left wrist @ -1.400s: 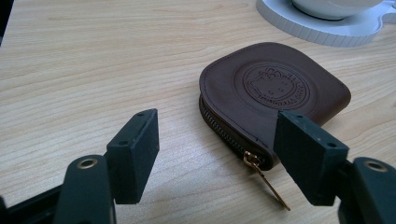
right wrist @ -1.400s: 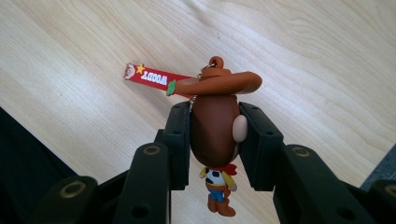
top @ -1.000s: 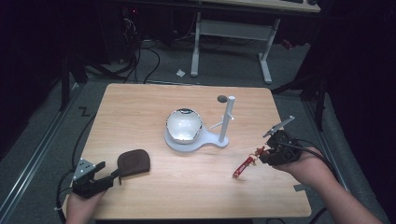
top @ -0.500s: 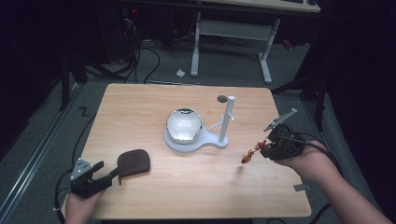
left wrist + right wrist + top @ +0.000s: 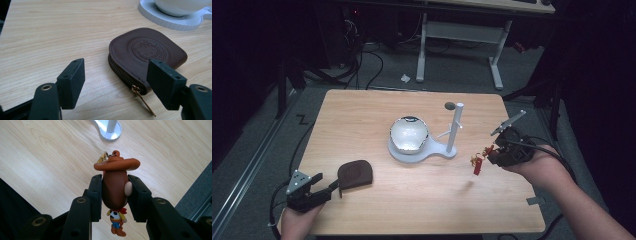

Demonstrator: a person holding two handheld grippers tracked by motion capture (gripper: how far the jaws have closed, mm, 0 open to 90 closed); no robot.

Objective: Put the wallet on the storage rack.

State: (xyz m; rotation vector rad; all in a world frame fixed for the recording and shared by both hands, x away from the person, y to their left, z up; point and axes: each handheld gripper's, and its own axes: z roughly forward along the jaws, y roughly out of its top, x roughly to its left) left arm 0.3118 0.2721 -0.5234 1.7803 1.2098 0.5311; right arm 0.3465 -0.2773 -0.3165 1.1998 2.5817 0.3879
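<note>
Hand-held gripper (image 5: 115, 197) clamping cowboy keychain figure (image 5: 115, 187), wooden table (image 5: 50, 150)

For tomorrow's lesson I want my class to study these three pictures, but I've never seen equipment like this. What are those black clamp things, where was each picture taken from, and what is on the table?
No machine here: a person holds a hand-operated tool in each hand, each with two black jaws and its own small camera.

The high view looks down on the wooden table from above the person's side. The other two pictures come from the cameras riding on the tools, looking along their jaws.

The left tool rests open at the table's near left, its jaws apart just in front of a brown zipped coin pouch with an embossed emblem. It holds nothing.

The right tool is shut on a cowboy figure keychain with a brown hat, held above the table.

In the middle stands a white stand with an upright post, its base carrying a shiny round bowl.
</note>
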